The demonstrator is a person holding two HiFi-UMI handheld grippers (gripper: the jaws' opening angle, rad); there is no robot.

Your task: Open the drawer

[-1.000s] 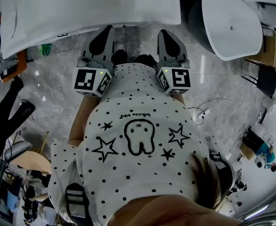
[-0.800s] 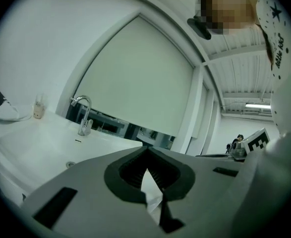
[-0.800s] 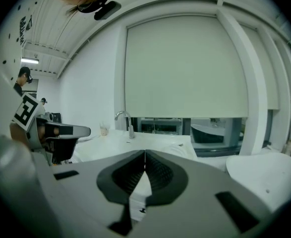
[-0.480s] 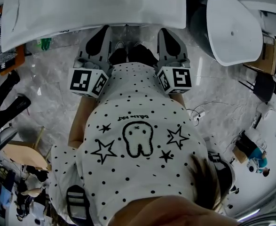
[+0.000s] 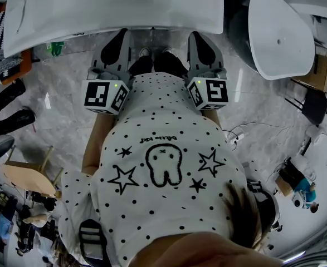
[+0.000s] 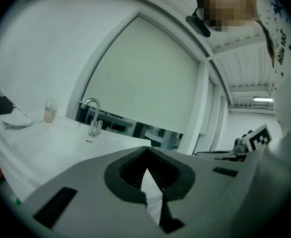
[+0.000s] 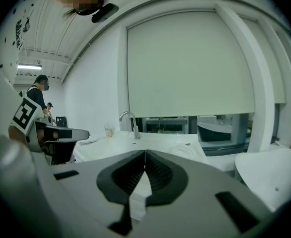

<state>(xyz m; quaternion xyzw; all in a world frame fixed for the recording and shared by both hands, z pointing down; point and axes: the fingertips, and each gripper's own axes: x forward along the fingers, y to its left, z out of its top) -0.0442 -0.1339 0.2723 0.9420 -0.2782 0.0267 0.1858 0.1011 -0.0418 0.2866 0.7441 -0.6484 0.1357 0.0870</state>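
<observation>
No drawer front shows in any view. In the head view my left gripper (image 5: 117, 38) and right gripper (image 5: 201, 39) point side by side at the front edge of a white counter (image 5: 113, 7), their tips just below its rim. Each carries its marker cube close to my dotted shirt. In the left gripper view the left gripper (image 6: 146, 151) has its jaws shut tip to tip with nothing between them. The right gripper (image 7: 144, 152) looks the same in its own view: shut and empty, aimed across the counter top.
A chrome faucet (image 6: 92, 116) stands on the counter, shown also as the faucet (image 7: 131, 123), with a small cup (image 6: 48, 114) and a dish to its left. A white rounded tub (image 5: 279, 32) sits at the right. Another person's dark legs (image 5: 7, 113) stand on the marble floor at the left.
Both grippers keep their place at the counter edge. The dark-clothed legs at the left edge have shifted.
</observation>
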